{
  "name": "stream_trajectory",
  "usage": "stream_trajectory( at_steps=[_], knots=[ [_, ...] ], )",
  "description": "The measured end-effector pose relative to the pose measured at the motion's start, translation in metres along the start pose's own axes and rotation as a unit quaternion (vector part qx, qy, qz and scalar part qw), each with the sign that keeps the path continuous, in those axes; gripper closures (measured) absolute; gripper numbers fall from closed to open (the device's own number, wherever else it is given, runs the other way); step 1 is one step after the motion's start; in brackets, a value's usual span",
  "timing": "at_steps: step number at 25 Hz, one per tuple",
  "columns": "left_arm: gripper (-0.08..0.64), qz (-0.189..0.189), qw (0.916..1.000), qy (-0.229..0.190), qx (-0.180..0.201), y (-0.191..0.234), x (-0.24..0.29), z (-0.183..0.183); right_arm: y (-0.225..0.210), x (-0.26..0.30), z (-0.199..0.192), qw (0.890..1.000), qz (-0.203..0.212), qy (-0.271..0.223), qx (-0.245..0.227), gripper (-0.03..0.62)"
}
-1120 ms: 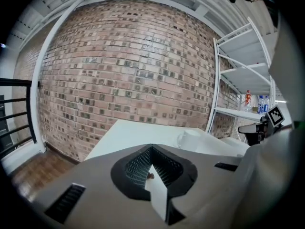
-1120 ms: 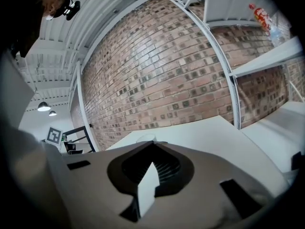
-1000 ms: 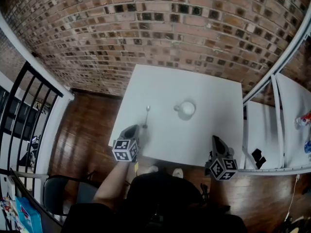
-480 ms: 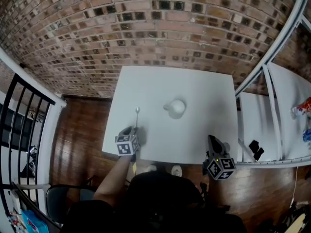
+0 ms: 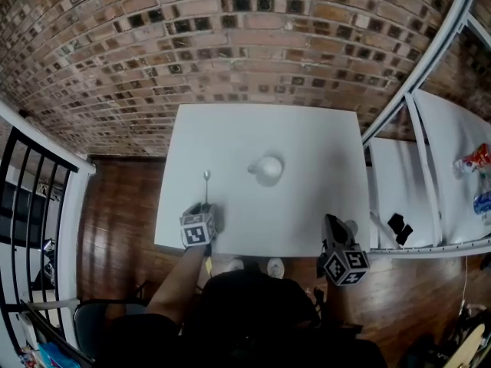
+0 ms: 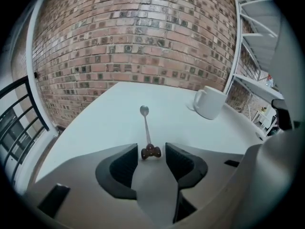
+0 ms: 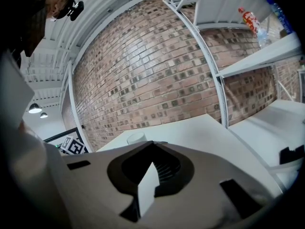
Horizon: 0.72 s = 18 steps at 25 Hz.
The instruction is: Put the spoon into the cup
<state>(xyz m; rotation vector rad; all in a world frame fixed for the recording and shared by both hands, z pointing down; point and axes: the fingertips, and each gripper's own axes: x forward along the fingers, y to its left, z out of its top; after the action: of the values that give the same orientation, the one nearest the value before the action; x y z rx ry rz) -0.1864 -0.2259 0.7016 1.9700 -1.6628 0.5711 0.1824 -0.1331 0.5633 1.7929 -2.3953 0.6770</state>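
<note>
White table (image 5: 307, 205) seen from above, pushed against a brick wall (image 5: 230, 44), with wood floor (image 5: 115, 213) to the left and white shelving (image 5: 453, 175) to the right.

Near the table's middle, a white cup (image 5: 268, 169), upright, handle to the left.

Left of the cup and well apart from it, a slim metal spoon (image 5: 205, 186) lying flat on the table: bowl toward the far side, small brown knobbed end toward the near edge. Not yet in the cup.

At the near left edge, the left gripper (image 5: 205, 207), tilted down toward the table. Jaws open, one on each side of the spoon's brown end (pads apart from it, no grip).

At the near right edge, the right gripper (image 5: 331, 222), well apart from the cup. Jaws closed tip to tip, nothing between them.

From the left gripper (image 6: 151, 149) itself: spoon (image 6: 146, 128) straight ahead, cup (image 6: 209, 103) farther off to the right.

From the right gripper (image 7: 152, 143): only the cup's rim (image 7: 136, 137) showing above the jaws.
</note>
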Motion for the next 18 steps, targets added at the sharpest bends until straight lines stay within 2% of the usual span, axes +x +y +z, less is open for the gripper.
stream_trajectory(
  at_steps=[5, 11, 13, 18],
  knots=[
    [0.371, 0.009, 0.9997, 0.004, 0.023, 0.0, 0.003, -0.005, -0.002, -0.003, -0.001, 1.0, -0.006, 0.001, 0.001, 0.588],
    [0.373, 0.012, 0.9994, 0.026, 0.019, -0.002, 0.006, 0.001, 0.006, -0.001, 0.0, 1.0, 0.004, -0.001, -0.003, 0.588],
    [0.43, 0.015, 0.9992, 0.032, 0.018, 0.003, 0.006, -0.001, 0.009, 0.001, 0.001, 1.0, 0.009, -0.003, -0.005, 0.588],
    [0.431, -0.011, 0.9992, 0.028, 0.025, 0.0, 0.005, -0.002, 0.014, 0.001, 0.0, 1.0, 0.018, -0.001, -0.01, 0.588]
  ],
)
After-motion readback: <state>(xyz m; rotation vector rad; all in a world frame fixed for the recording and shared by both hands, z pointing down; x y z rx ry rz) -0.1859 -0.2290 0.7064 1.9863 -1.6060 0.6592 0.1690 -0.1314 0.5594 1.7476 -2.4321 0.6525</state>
